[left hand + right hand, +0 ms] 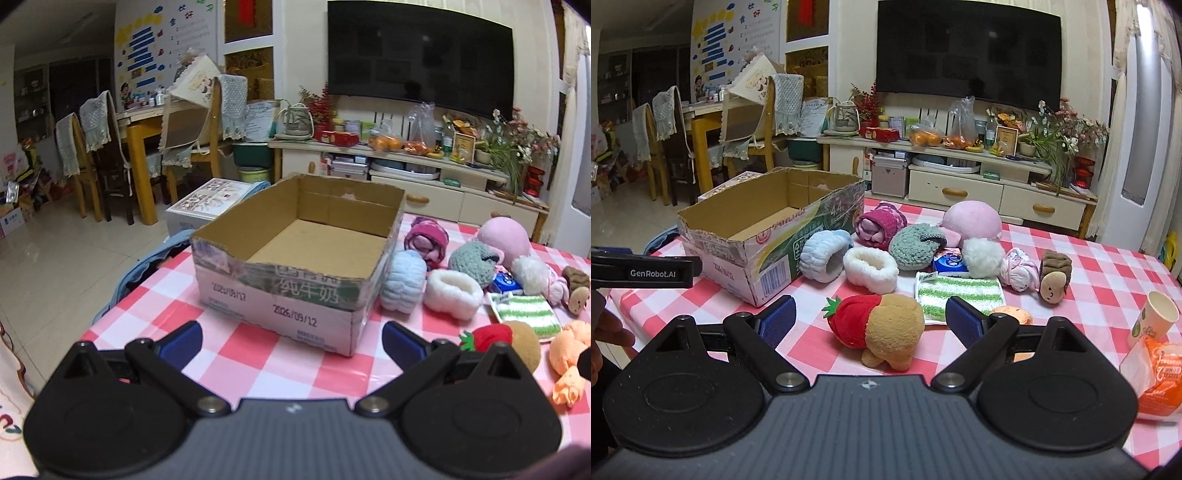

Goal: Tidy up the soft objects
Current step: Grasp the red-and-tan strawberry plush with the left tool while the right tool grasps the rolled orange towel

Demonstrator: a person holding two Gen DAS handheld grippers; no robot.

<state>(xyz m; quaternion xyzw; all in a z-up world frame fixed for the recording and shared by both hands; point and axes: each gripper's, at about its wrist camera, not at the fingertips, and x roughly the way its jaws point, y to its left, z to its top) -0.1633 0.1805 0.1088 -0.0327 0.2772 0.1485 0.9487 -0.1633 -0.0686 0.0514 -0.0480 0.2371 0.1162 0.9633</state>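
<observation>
An open, empty cardboard box (295,258) (746,236) stands on the pink checked table. To its right lie several soft things: a blue fuzzy cuff (825,256), a white fuzzy cuff (871,267), a magenta knit hat (881,223), a grey-green knit piece (912,245), a pink round plush (973,219), a green striped cloth (960,291) and a brown plush with a strawberry hat (882,326). My left gripper (291,341) is open, just in front of the box. Open too, my right gripper (870,317) has the strawberry plush between its fingers without touching it.
A paper cup (1154,317) and an orange packet (1160,376) sit at the table's right edge. An orange plush (569,354) lies near the front right. The other gripper's body (642,271) and a hand (609,332) show at the left. Chairs and a TV cabinet stand behind.
</observation>
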